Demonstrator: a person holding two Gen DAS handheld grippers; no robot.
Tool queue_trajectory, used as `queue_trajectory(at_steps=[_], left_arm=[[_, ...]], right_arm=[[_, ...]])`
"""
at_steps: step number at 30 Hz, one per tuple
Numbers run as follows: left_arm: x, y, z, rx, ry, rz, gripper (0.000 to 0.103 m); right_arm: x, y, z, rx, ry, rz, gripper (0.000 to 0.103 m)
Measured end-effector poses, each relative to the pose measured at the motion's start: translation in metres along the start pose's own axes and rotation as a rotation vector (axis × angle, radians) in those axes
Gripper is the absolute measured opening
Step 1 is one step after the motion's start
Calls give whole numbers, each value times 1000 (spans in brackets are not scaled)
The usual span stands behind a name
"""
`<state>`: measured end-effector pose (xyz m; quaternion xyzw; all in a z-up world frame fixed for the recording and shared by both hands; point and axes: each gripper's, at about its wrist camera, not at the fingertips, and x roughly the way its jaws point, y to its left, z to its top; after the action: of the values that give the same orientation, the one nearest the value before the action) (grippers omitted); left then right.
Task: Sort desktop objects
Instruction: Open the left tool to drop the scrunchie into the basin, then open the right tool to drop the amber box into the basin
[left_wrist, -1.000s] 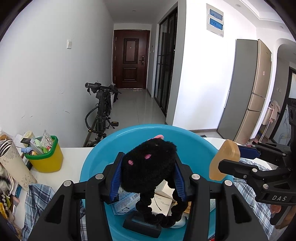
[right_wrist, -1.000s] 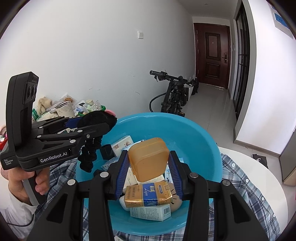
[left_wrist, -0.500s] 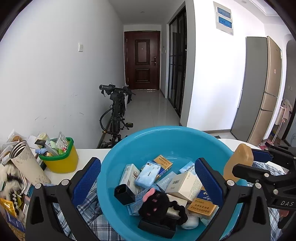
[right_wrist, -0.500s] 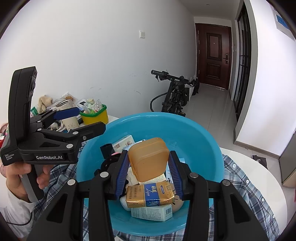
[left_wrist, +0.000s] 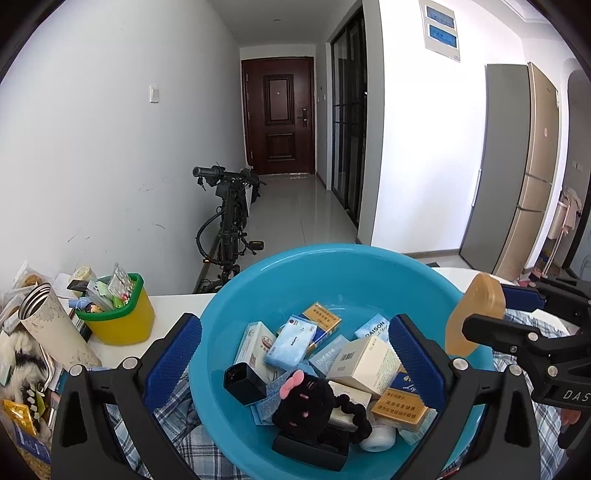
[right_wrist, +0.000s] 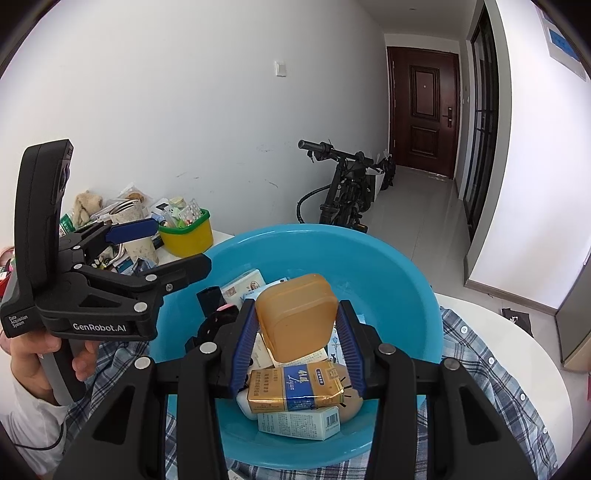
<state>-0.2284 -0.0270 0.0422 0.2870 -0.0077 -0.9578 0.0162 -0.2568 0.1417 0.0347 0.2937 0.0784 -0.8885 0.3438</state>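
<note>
My left gripper (left_wrist: 293, 332) hangs over the blue basin (left_wrist: 332, 254), jaws wide open and nothing between them. A black plush toy (left_wrist: 306, 406) with pink ears lies loose in the basin, on a dark block among several small boxes. My right gripper (right_wrist: 296, 314) is shut on an amber plastic case (right_wrist: 297, 317) and holds it above the boxes in the basin (right_wrist: 369, 243). In the right wrist view the left gripper (right_wrist: 177, 245) shows at the left, held by a hand (right_wrist: 33, 354). The left wrist view has the amber case (left_wrist: 474, 317) at the right.
A yellow tub (left_wrist: 118, 321) with a green rim and a patterned steel cup (left_wrist: 51, 325) stand left of the basin among clutter. A checked cloth (right_wrist: 480, 369) lies under the basin on the white table (right_wrist: 535, 350). A bicycle (left_wrist: 229, 214) leans against the wall behind.
My left gripper opened wide and let go of the black plush toy, which dropped into the basin. The right gripper kept still with the amber case.
</note>
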Motion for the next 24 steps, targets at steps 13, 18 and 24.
queue_trajectory(at_steps=[13,18,24], left_arm=[[-3,-8,0,21,-1,-12,103],[-6,-8,2,25,-11,-9,103],[-7,-6,3,6,-9,-31,103]], right_arm=[[-4,-1,-1,-4,2,1,42],[-5,-3,-1,-3,0,-3,42],[-4,-2,-1,-8,2,-2,42]])
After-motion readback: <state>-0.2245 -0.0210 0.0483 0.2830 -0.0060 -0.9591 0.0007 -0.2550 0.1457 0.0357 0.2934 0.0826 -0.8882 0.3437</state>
